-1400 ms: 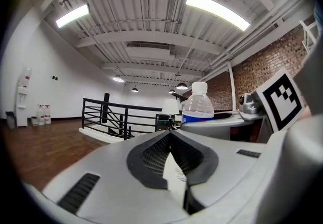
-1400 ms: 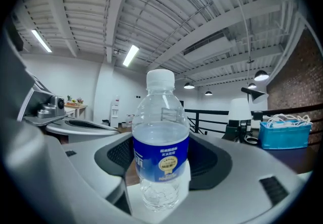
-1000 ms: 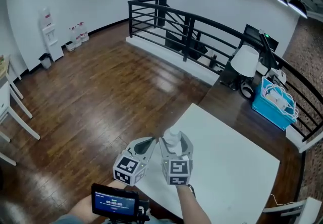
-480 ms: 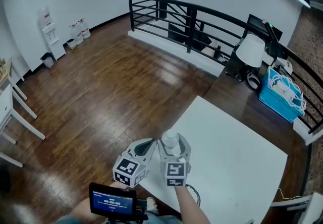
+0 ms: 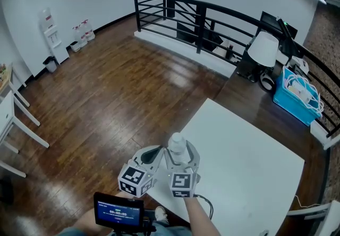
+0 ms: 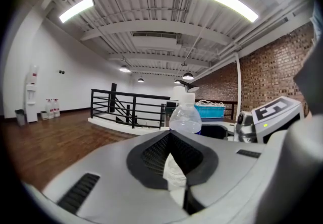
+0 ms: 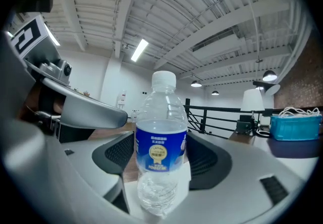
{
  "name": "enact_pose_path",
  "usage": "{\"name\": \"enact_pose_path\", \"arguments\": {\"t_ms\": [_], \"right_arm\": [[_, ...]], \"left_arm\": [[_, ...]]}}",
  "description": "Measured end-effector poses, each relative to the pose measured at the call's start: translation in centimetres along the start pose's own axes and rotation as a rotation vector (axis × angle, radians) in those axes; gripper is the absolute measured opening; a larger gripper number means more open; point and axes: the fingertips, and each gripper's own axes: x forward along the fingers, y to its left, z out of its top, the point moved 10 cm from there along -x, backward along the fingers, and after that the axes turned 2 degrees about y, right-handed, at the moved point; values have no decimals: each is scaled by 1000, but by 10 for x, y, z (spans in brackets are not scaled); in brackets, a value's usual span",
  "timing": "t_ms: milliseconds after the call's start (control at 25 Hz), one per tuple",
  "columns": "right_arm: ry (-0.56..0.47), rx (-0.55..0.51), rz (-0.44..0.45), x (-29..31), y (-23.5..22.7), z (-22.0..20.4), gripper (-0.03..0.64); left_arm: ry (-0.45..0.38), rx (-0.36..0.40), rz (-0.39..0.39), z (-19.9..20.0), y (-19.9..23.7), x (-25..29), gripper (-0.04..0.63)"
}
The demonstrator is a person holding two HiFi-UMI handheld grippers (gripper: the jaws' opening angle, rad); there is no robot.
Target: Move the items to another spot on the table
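A clear water bottle (image 5: pixel 177 143) with a blue label and white cap stands upright near the left corner of the white table (image 5: pixel 249 160). My right gripper (image 5: pixel 179 152) has its jaws on either side of the bottle (image 7: pixel 160 152), and they are opening; the dark pads (image 7: pixel 118 153) flank the label without clearly pressing it. Just left of it, my left gripper (image 5: pixel 158 150) hangs over the table's edge, shut with nothing in it. Over its closed jaws in the left gripper view, the bottle (image 6: pixel 184 117) shows.
A black railing (image 5: pixel 212 22) runs behind the table, with a white lamp (image 5: pixel 264 49) and a blue basket of cables (image 5: pixel 297 91) beyond. Dark wood floor (image 5: pixel 106 91) lies left of the table. A small screen (image 5: pixel 120 210) sits below the grippers.
The head view has shifted a little. Both grippers stay at the table's corner with the bottle between the right jaws, and the bottle's cap shows slightly more above them.
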Motion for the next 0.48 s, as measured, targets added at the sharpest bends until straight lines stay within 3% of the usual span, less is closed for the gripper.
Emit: {"name": "enact_pose_path", "arguments": {"t_ms": [480], "right_arm": [[27,18,4,-4,-8,-6,331]], "left_arm": [[0,-9,12,-2,-7,-7,11]]}}
